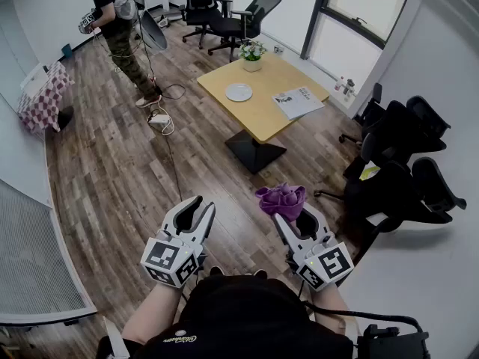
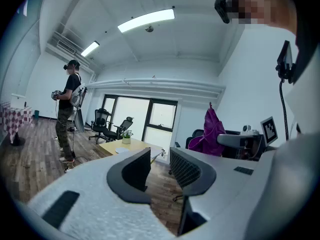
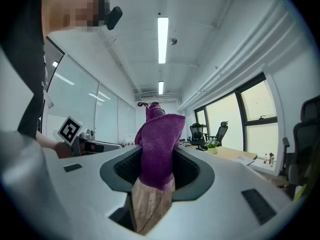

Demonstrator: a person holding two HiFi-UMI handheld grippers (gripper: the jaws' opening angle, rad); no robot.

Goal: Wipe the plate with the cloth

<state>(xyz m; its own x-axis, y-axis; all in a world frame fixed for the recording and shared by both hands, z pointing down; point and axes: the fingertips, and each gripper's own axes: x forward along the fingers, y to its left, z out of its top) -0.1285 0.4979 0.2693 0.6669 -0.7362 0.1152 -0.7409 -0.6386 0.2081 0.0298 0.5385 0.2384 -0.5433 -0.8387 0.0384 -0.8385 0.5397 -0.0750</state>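
Observation:
My right gripper [image 1: 293, 217] is shut on a purple cloth [image 1: 281, 199], held upright in front of my chest; in the right gripper view the cloth [image 3: 157, 149] stands up between the jaws of that gripper [image 3: 157, 170]. My left gripper [image 1: 196, 212] is open with nothing in it, level with the right one, and the left gripper view shows its jaws [image 2: 160, 168] parted over bare floor. The white plate [image 1: 239, 92] lies on a wooden table [image 1: 263, 111] across the room, well away from both grippers. It shows small [image 2: 121, 150] in the left gripper view.
On the table stand a potted plant [image 1: 252, 54] and a paper booklet [image 1: 297, 102]. Black office chairs [image 1: 397, 167] crowd the right wall, more chairs [image 1: 224, 13] at the back. A person [image 1: 120, 28] stands at the far left near floor cables [image 1: 161, 118].

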